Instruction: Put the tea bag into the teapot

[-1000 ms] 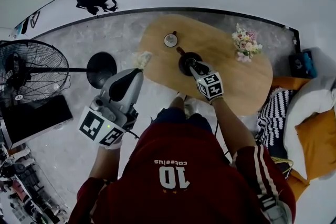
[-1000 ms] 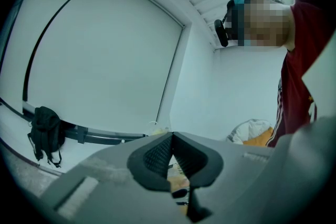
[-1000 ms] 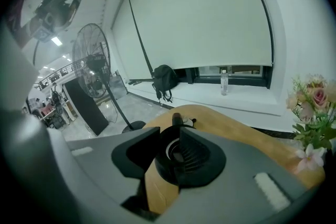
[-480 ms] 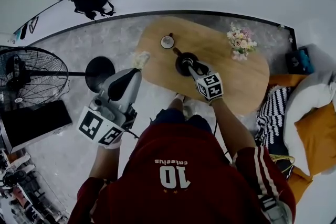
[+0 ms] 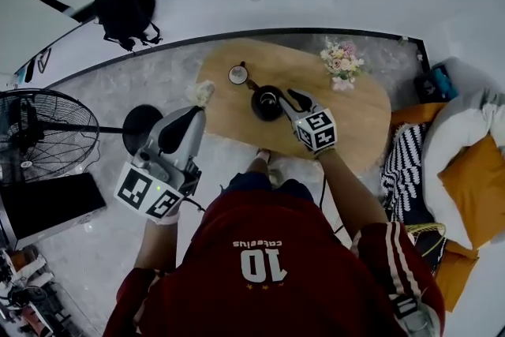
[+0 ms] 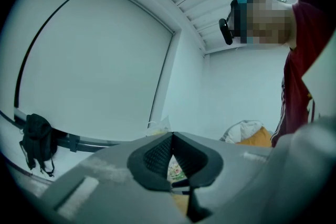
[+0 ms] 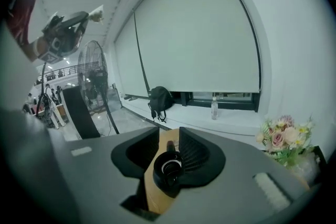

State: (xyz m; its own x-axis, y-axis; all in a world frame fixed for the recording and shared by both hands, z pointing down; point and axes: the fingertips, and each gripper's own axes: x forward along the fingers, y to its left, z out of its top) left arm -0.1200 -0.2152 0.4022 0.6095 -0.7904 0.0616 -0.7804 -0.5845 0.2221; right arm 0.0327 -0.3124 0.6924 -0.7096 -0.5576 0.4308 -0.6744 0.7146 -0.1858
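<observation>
Noted right tool (image 5: pixel 292 97) raised off teapot (image 5: pixel 266 103), jaws just spread wide, gripping nothing. Found teapot standing on table (image 5: pixel 355 118), mouth seemingly open. Found left tool (image 5: pixel 197 108) pressed together, pinching tea bag (image 5: pixel 203 93) beside table's left edge, short of teapot. Judged access cleared for drop.

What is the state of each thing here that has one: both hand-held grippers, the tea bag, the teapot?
left hand-held gripper, shut on the tea bag.
right hand-held gripper, open; its jaws have just been opening, nothing gripped between them.
tea bag, held in the air, not yet in the teapot.
teapot, upright on the table, top looks open.
</observation>
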